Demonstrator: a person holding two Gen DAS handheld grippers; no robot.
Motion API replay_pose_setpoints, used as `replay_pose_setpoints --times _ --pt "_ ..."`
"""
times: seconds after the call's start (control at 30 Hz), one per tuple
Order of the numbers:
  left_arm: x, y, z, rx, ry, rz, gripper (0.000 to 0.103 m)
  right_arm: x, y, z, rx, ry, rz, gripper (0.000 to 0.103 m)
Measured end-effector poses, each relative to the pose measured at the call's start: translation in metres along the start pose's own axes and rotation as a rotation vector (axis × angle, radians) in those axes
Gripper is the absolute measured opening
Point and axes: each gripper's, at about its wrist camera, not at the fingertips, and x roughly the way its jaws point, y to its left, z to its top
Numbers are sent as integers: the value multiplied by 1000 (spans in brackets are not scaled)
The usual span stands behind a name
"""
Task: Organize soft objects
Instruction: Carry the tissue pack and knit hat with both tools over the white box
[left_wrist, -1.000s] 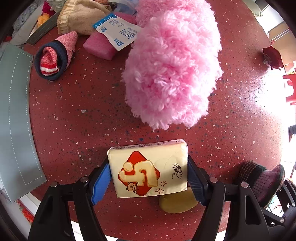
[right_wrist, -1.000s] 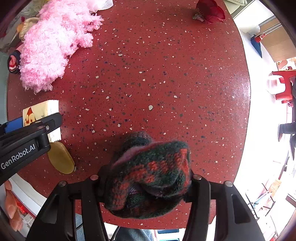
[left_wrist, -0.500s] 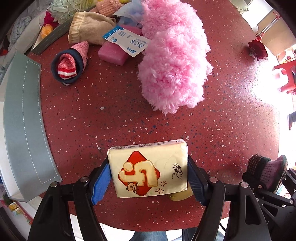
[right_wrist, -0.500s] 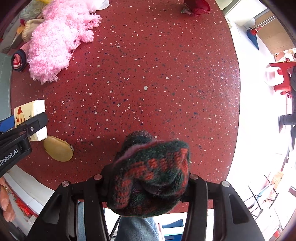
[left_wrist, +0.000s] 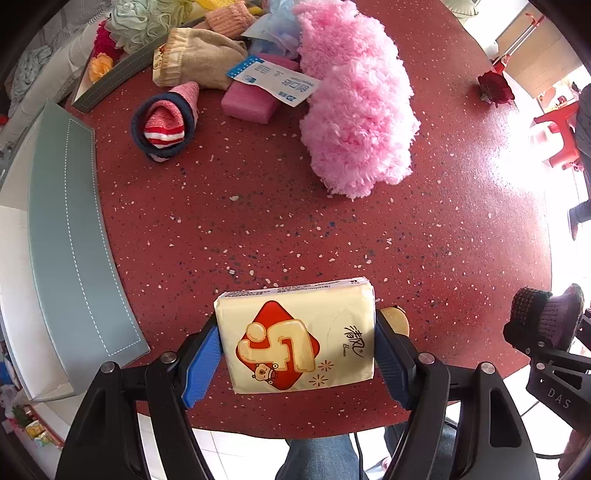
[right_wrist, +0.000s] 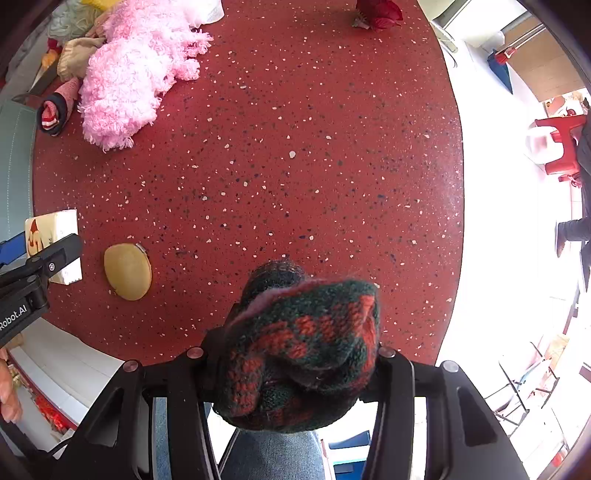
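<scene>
Black linkages, blue-padded jaws, silver screws

The fluffy toy (left_wrist: 354, 110) lies on the table (left_wrist: 258, 229), far from the near edge. Left of the fluffy toy lies the sponge block (left_wrist: 251, 103) with a paper packet (left_wrist: 273, 81) on top. Further left is the rolled sock (left_wrist: 164, 125). Behind the sock sits a cloth pouch (left_wrist: 192, 62). Well in front of the fluffy toy, near the table's edge, lies the round pad (right_wrist: 127, 271).

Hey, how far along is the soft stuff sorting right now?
Nothing looks sorted yet. In hand: the left gripper holds the yellow tissue pack, the right gripper the green-and-red knitted sock. Left on the red table: fluffy pink duster, rolled striped sock, pink sponge.
</scene>
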Motion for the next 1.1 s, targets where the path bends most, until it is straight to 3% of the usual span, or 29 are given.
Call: replay_pose_setpoints --times 0.3,0.57,0.83,1.1 --pt "-26 -2 7 -24 -58 6 76 -28 12 19 -41 -58 0 53" --pt "-52 20 1 -81 -113 13 76 -76 49 11 -113 -112 -19 53" --pt "-68 32 -22 -180 -170 28 76 -109 61 -4 -192 -166 2 53" --pt "-75 36 -64 -278 -194 63 76 -121 39 -20 -221 -153 43 53"
